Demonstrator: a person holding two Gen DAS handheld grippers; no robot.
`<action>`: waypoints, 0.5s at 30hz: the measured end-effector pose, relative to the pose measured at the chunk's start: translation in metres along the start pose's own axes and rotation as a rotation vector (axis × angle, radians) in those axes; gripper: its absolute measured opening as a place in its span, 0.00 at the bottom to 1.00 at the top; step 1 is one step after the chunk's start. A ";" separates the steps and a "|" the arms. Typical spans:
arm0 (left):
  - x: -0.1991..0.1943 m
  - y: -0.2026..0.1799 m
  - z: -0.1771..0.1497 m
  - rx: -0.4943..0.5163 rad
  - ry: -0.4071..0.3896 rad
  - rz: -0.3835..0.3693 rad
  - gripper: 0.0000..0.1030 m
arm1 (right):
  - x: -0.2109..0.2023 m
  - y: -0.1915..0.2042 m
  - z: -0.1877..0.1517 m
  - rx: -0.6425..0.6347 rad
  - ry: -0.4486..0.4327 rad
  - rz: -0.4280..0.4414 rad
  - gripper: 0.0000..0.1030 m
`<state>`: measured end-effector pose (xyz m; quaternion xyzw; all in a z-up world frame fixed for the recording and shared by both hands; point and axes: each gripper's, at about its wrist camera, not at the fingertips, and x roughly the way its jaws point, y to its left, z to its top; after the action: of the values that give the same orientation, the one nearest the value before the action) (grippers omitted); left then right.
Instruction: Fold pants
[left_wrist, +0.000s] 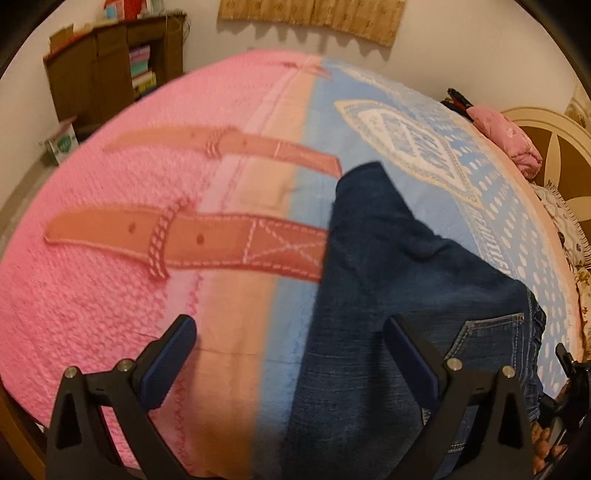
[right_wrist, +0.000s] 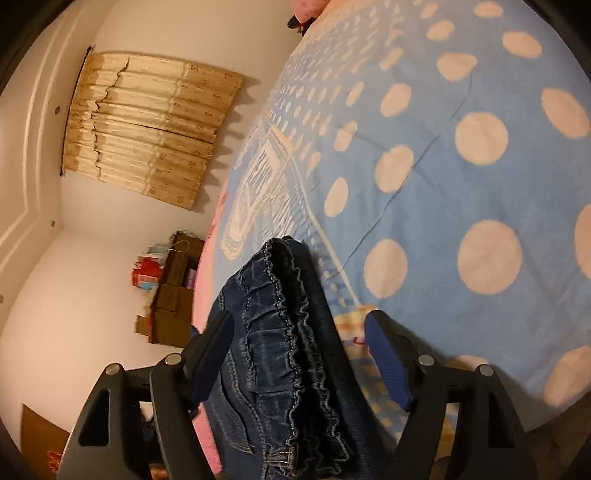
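Dark blue jeans (left_wrist: 399, 295) lie on a bed with a pink and light blue blanket (left_wrist: 110, 229), legs stretched away and a back pocket at the lower right. My left gripper (left_wrist: 291, 354) is open above the blanket and the jeans' left edge, holding nothing. In the right wrist view the gathered elastic waistband of the jeans (right_wrist: 284, 332) sits between the fingers of my right gripper (right_wrist: 299, 350), which is open wide and not pinching the cloth. The blanket (right_wrist: 461, 184) there is blue with pale dots.
A brown bookshelf (left_wrist: 110, 74) stands against the far wall at the left. A pink pillow (left_wrist: 509, 136) and a headboard (left_wrist: 554, 147) are at the right. A beige curtain (right_wrist: 147, 125) hangs on the wall. The other gripper's tip (left_wrist: 572, 373) shows at the right edge.
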<state>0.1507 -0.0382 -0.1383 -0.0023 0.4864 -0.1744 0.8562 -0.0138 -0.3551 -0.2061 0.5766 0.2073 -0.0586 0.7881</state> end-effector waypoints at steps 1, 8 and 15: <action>0.003 -0.001 -0.002 0.005 0.010 -0.001 1.00 | 0.002 -0.001 0.001 0.001 0.013 0.019 0.72; 0.008 -0.018 -0.013 0.097 0.001 -0.044 1.00 | 0.021 0.018 -0.007 -0.150 0.118 -0.046 0.73; 0.015 -0.032 -0.005 0.175 0.014 -0.098 1.00 | 0.038 0.062 -0.023 -0.463 0.310 -0.127 0.74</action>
<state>0.1442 -0.0715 -0.1481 0.0498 0.4748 -0.2580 0.8400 0.0350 -0.3080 -0.1722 0.3690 0.3689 0.0300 0.8526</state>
